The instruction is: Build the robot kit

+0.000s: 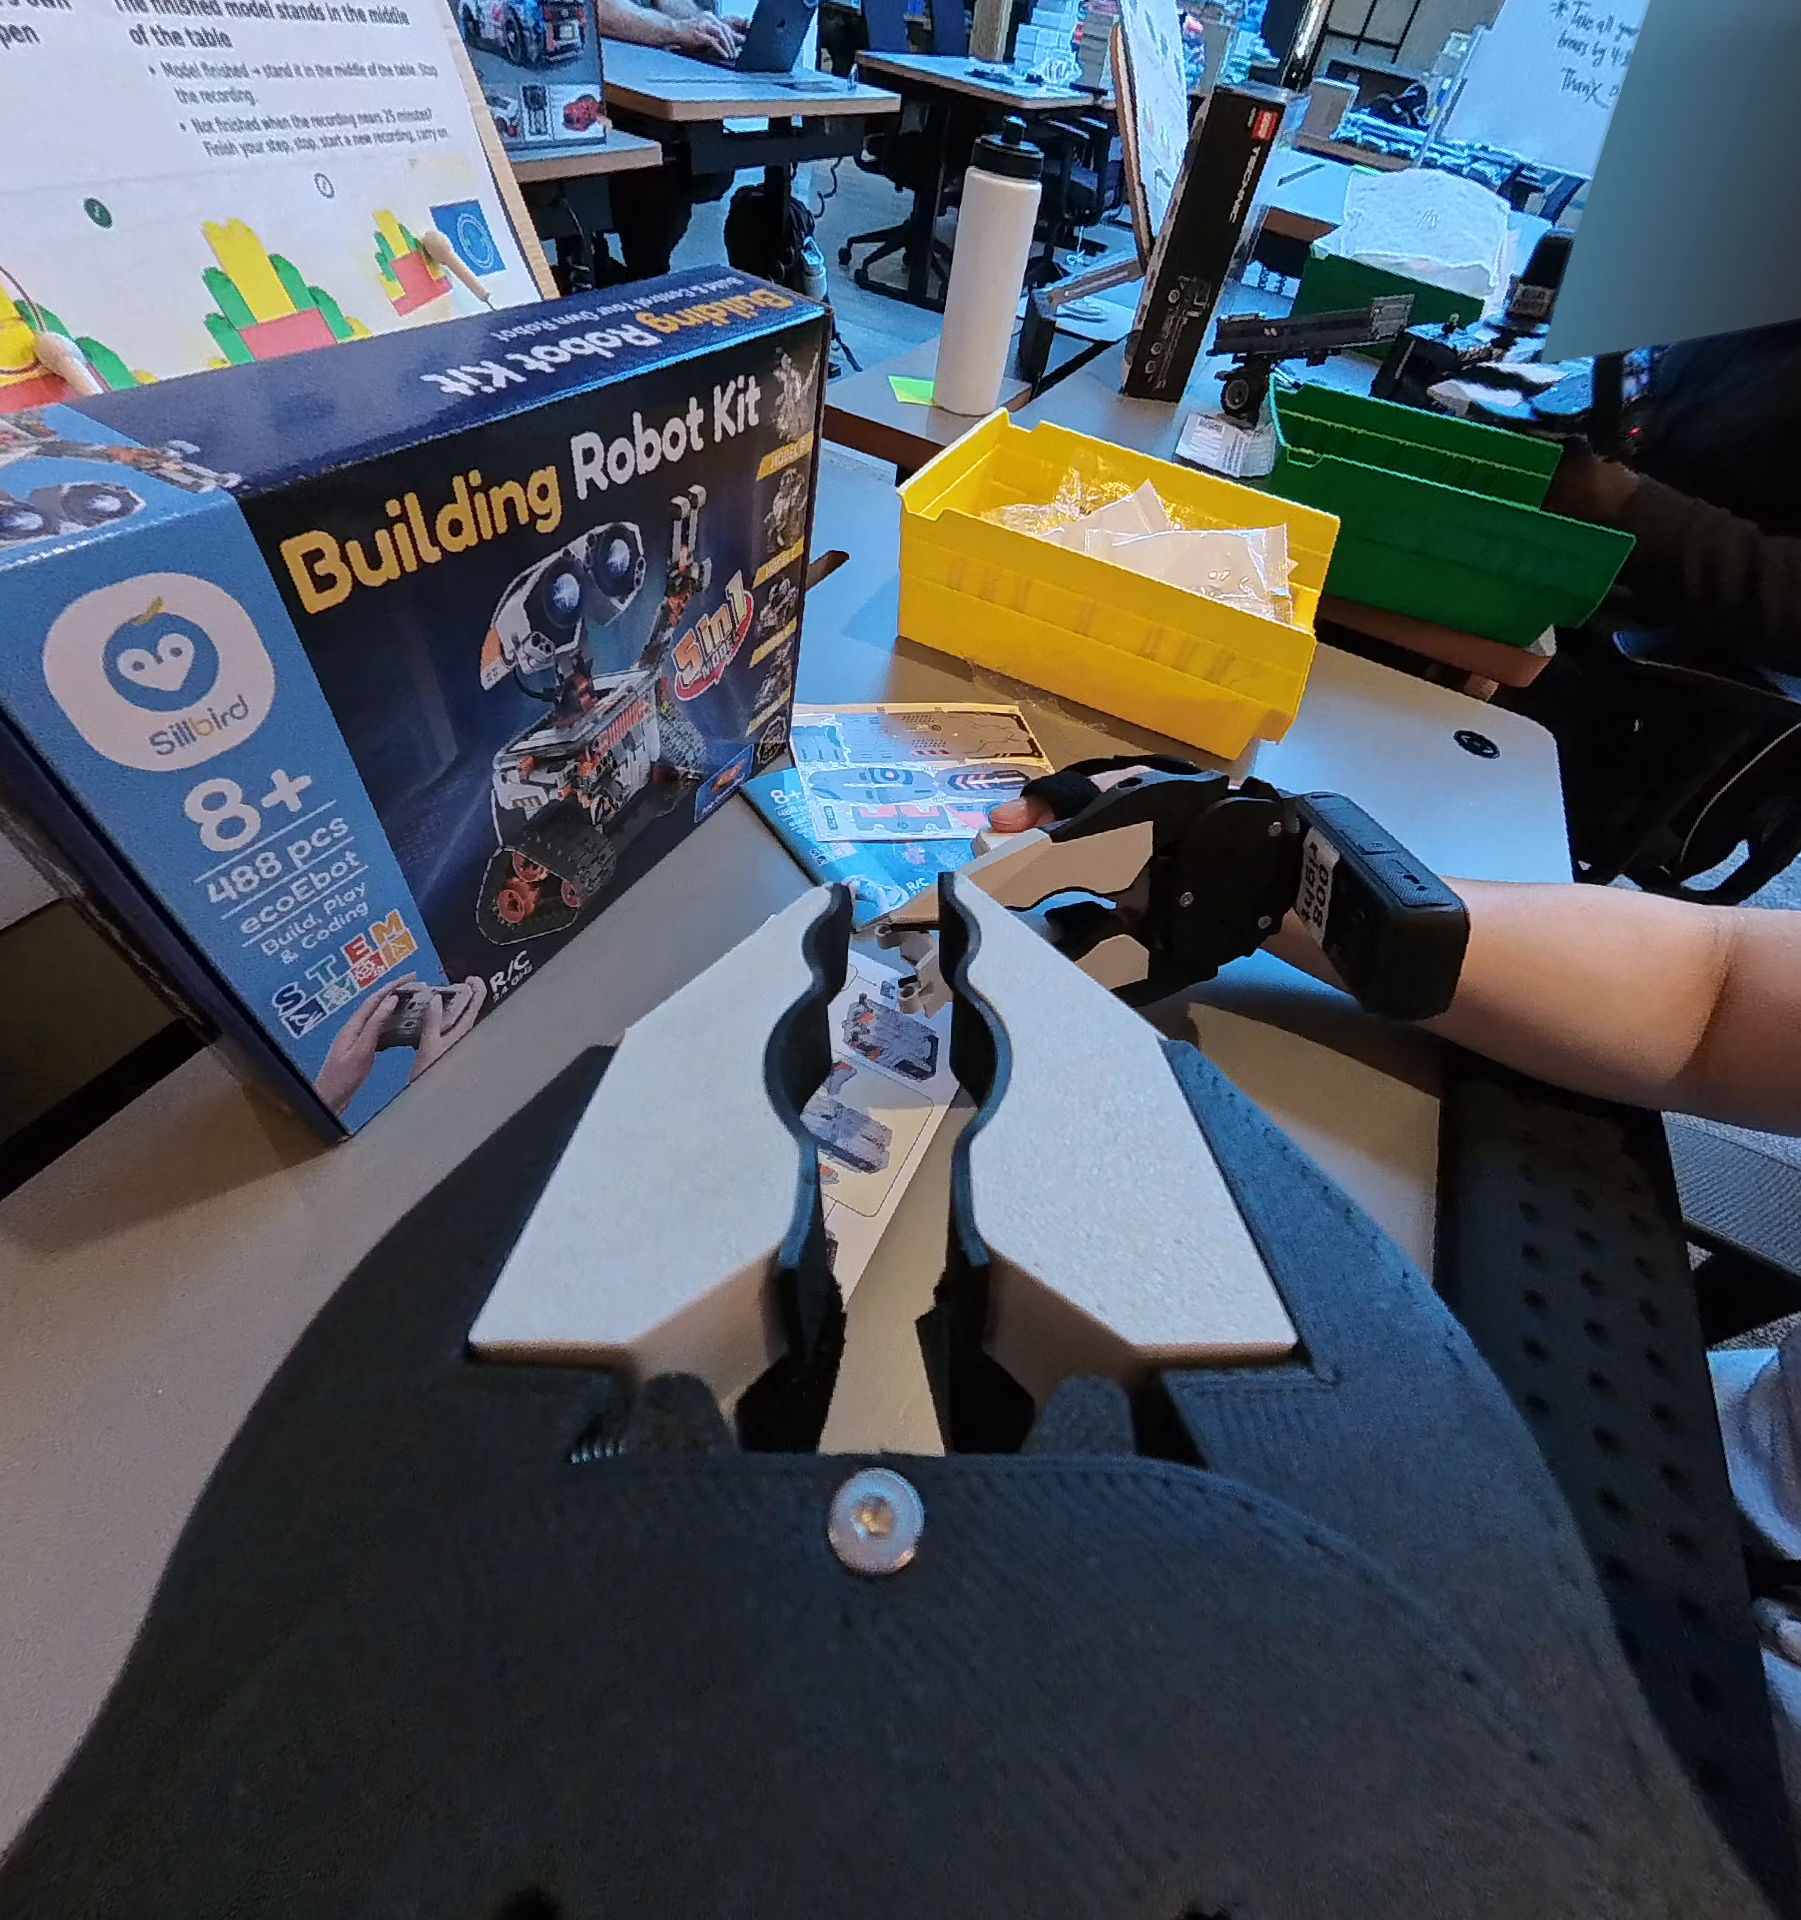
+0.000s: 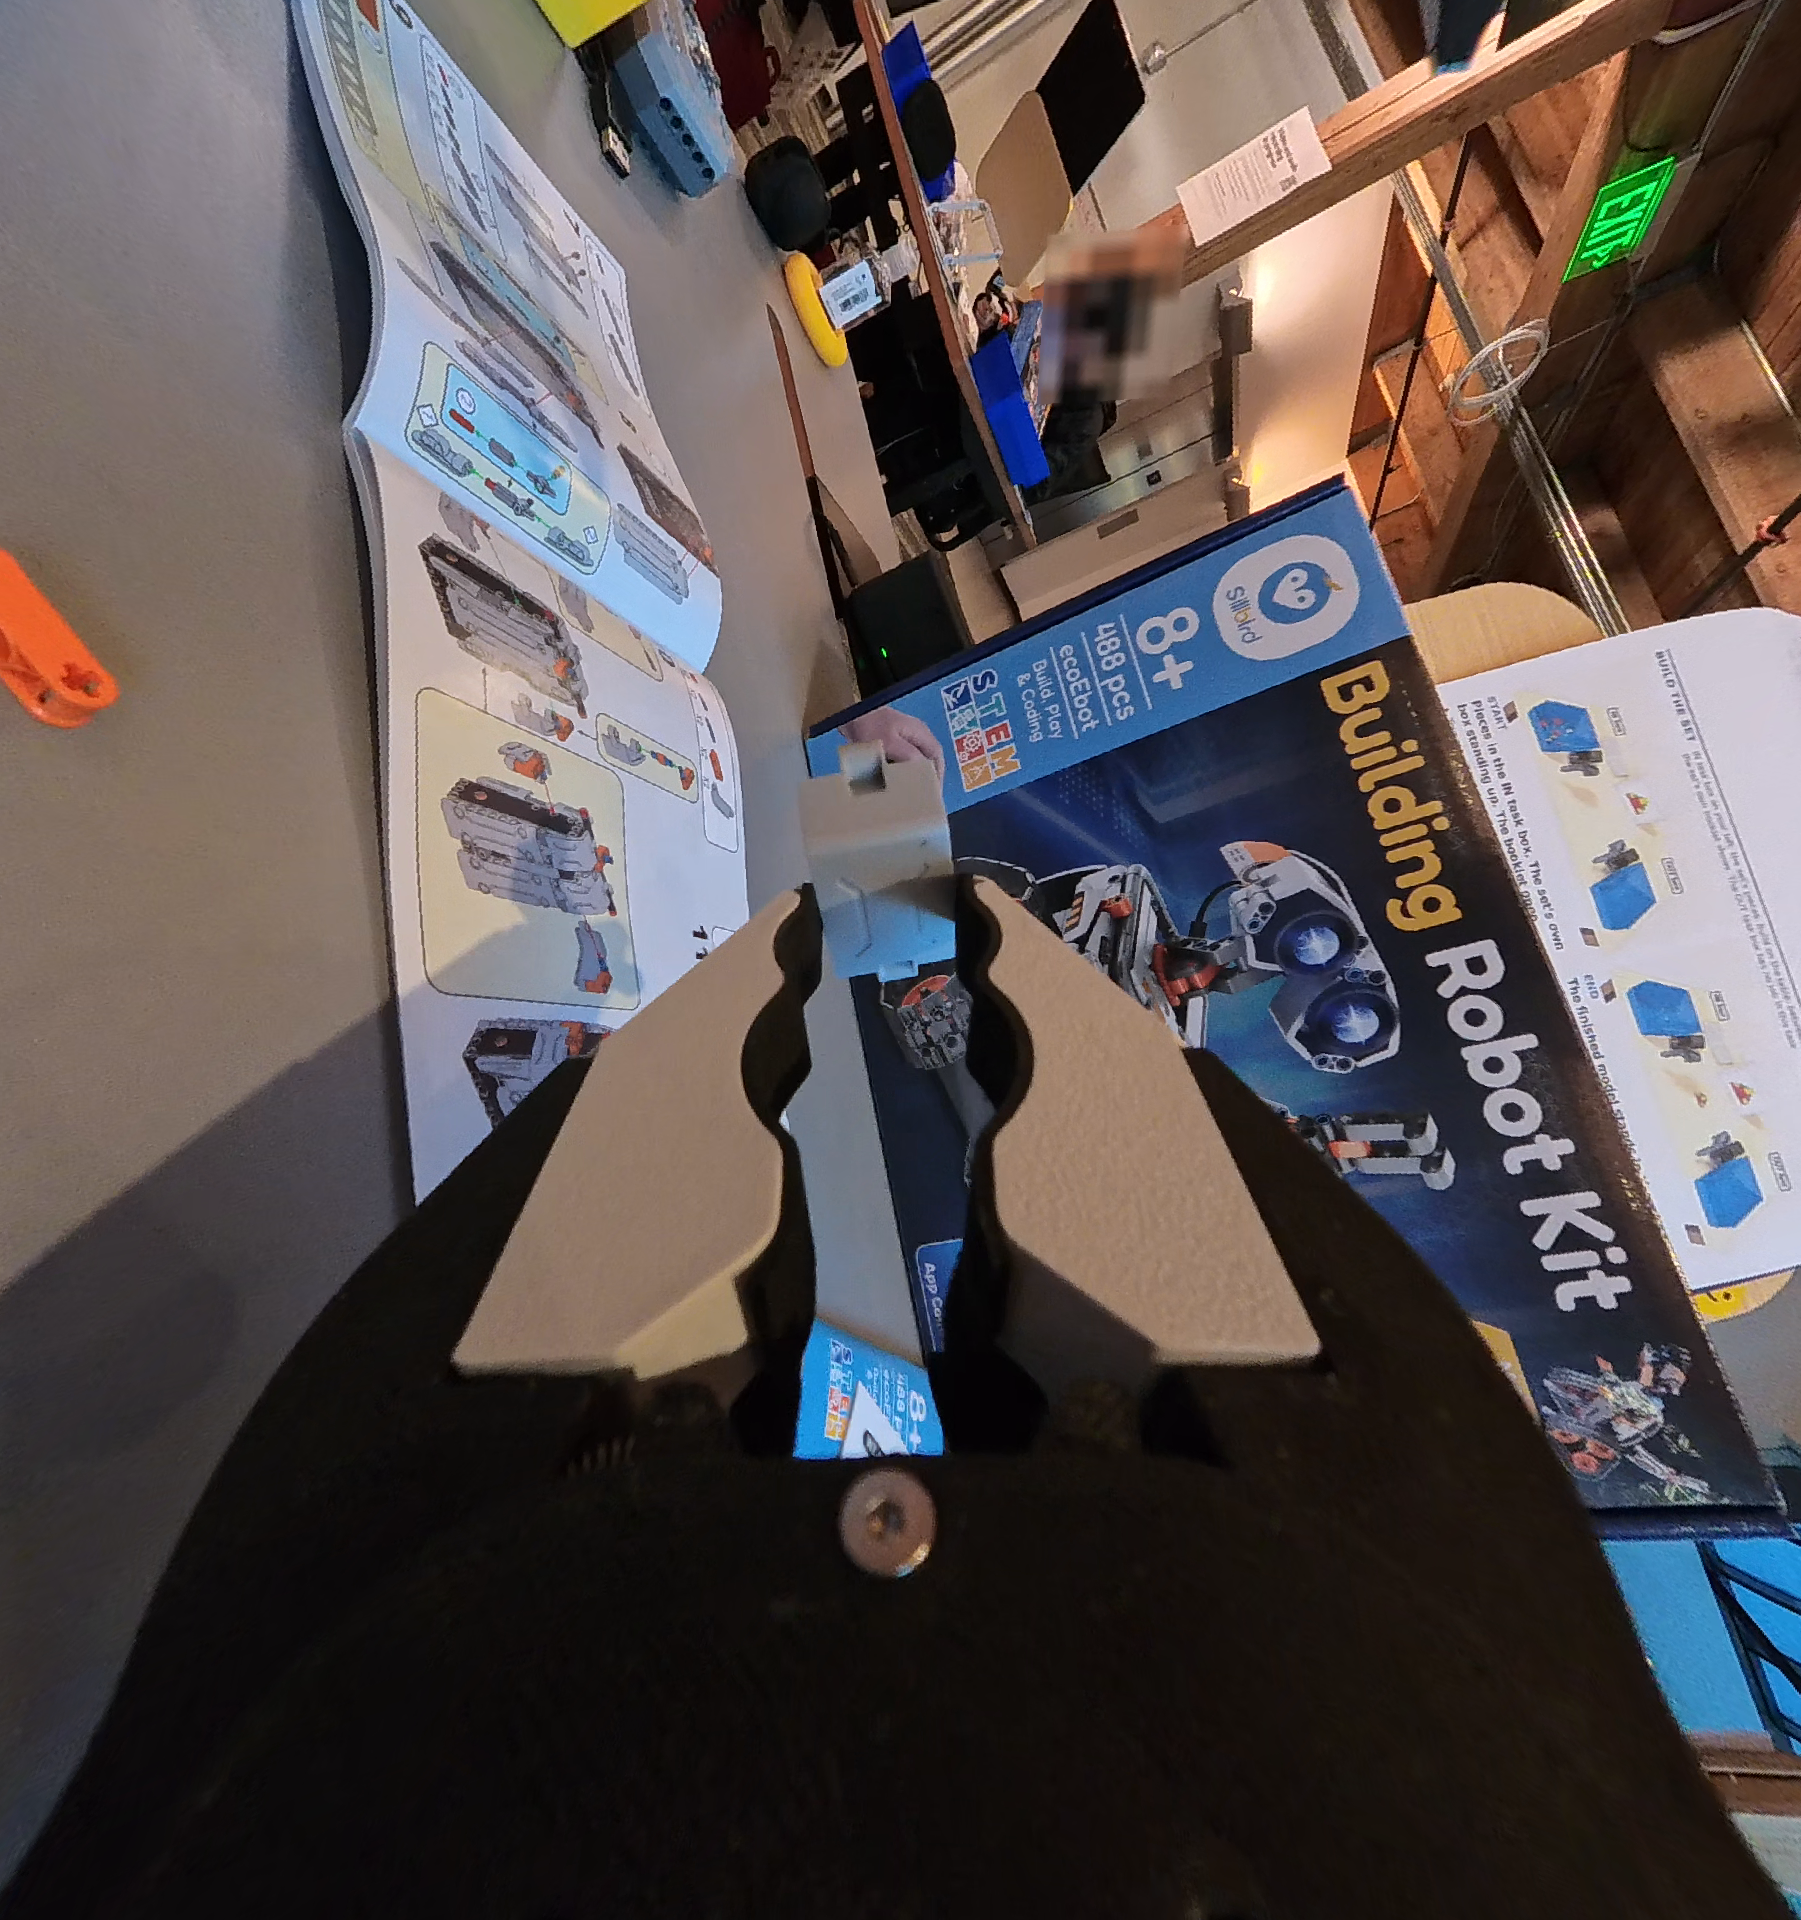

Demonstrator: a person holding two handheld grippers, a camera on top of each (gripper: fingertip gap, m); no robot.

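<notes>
My right gripper [image 2: 883, 914] is shut on a small grey brick piece [image 2: 875, 862] that sticks out past the fingertips, held in the air in front of the blue robot-kit box [image 2: 1291, 987]. The open instruction booklet [image 2: 522, 623] lies on the table to its left. In the left wrist view my left gripper [image 1: 894, 902] is slightly open and empty above the booklet [image 1: 891, 1049]. The right gripper [image 1: 927, 935] reaches in from the right with the grey piece [image 1: 917, 982] just beyond my left fingertips.
The kit box [image 1: 460, 675] stands at left on the grey table. An orange beam [image 2: 23, 634] lies beside the booklet. A sticker sheet [image 1: 917, 769], a yellow bin [image 1: 1104, 623] of bags, a green bin [image 1: 1426, 520] and a white bottle [image 1: 989, 270] lie beyond. An instruction board [image 1: 200, 156] stands behind the box. Some 15 cm of space lies between my two pairs of fingers.
</notes>
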